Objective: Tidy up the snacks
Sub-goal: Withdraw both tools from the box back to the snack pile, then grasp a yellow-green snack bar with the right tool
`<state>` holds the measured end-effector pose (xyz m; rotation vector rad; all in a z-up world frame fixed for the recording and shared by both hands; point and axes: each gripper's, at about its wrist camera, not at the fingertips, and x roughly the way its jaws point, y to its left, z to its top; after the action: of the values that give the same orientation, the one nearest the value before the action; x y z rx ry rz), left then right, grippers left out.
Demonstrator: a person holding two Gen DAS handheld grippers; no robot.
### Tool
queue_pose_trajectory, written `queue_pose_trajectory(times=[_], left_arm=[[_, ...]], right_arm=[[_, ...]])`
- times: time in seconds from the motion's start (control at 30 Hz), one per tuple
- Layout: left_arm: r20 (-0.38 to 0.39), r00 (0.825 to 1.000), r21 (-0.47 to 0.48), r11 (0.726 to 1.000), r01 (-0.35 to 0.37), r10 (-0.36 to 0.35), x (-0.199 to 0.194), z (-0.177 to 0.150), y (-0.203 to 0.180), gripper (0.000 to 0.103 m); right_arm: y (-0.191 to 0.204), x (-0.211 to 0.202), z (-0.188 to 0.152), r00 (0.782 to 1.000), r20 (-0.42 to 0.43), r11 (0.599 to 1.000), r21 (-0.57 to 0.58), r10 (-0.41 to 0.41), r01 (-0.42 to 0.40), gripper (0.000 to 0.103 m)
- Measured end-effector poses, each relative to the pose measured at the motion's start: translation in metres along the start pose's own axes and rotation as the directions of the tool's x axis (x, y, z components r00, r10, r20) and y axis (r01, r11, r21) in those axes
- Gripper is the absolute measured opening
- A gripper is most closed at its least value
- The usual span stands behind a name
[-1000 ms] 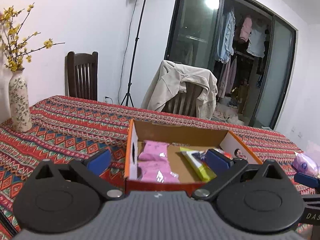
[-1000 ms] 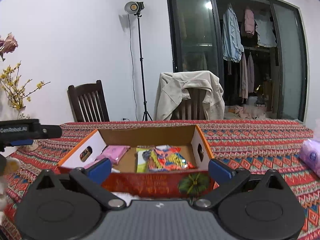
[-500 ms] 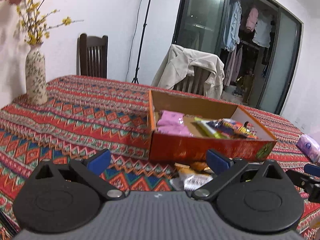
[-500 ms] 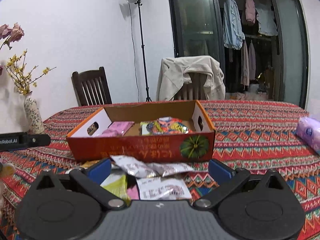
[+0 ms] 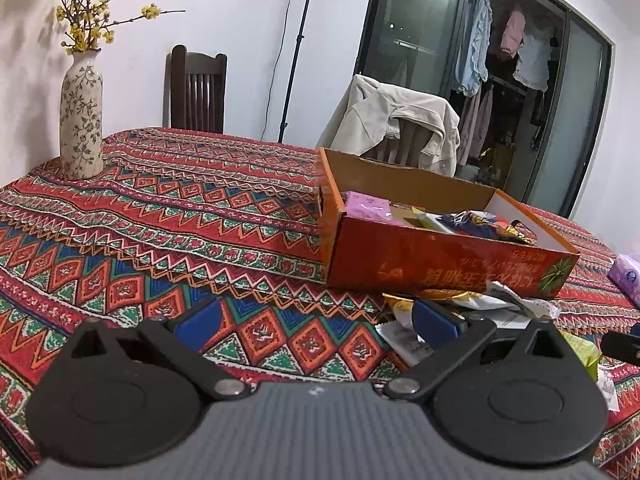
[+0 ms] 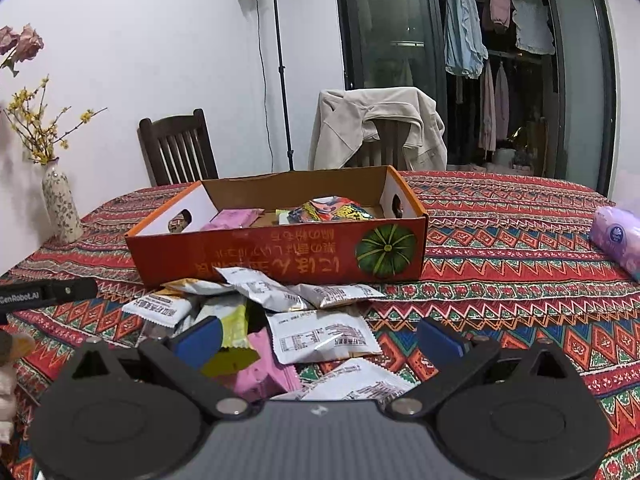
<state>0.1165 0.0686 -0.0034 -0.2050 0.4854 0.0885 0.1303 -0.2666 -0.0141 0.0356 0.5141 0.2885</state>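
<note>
An orange cardboard box (image 6: 280,256) with a pumpkin picture sits on the patterned tablecloth and holds pink and colourful snack packets (image 6: 332,210). It also shows in the left wrist view (image 5: 440,264). A pile of loose snack packets (image 6: 320,336) lies in front of the box, white, yellow and pink ones. My right gripper (image 6: 318,338) is open and empty, low over this pile. My left gripper (image 5: 316,322) is open and empty, above bare cloth to the left of the pile (image 5: 472,304).
A flowered vase (image 5: 81,120) with yellow blossoms stands at the table's far left. A purple tissue pack (image 6: 618,240) lies at the right. Two chairs stand behind the table, one draped with a beige jacket (image 6: 380,124). A light stand (image 6: 280,80) is at the wall.
Both grippers have pulled back from the box and dropped lower. The loose snack pile in front of the box has come into view. Both stay open.
</note>
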Motion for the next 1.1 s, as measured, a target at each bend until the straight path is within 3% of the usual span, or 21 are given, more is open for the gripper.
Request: queue_pose_trajectory(times=[0.5, 0.77, 0.83, 1.03, 1.07, 1.1], left_arm=[[0.018, 1.000, -0.008, 1.000, 0.019, -0.019, 0.000, -0.004, 0.002, 0.103], [0.021, 0.999, -0.017, 0.999, 0.032, -0.032, -0.001, -0.005, 0.003, 0.103], [0.016, 0.999, -0.019, 0.999, 0.038, -0.037, 0.000, -0.005, 0.003, 0.103], [0.019, 0.999, -0.017, 0.999, 0.051, -0.050, -0.001, -0.006, 0.003, 0.103], [0.020, 0.998, -0.019, 0.998, 0.056, -0.055, -0.002, -0.006, 0.004, 0.103], [0.020, 0.998, -0.021, 0.998, 0.060, -0.060, -0.002, -0.006, 0.004, 0.103]], right_arm=[[0.006, 0.001, 0.000, 0.999, 0.007, 0.999, -0.001, 0.036, -0.036, 0.103], [0.039, 0.028, 0.008, 0.995, -0.042, 0.992, -0.087, 0.090, -0.094, 0.102], [0.045, 0.040, 0.009, 0.992, -0.070, 0.989, -0.097, 0.102, -0.108, 0.097], [0.062, 0.070, 0.009, 0.984, -0.156, 0.982, -0.149, 0.089, -0.113, 0.067], [0.063, 0.074, 0.008, 0.982, -0.168, 0.982, -0.155, 0.086, -0.112, 0.057], [0.063, 0.076, 0.008, 0.980, -0.176, 0.980, -0.158, 0.096, -0.124, 0.057]])
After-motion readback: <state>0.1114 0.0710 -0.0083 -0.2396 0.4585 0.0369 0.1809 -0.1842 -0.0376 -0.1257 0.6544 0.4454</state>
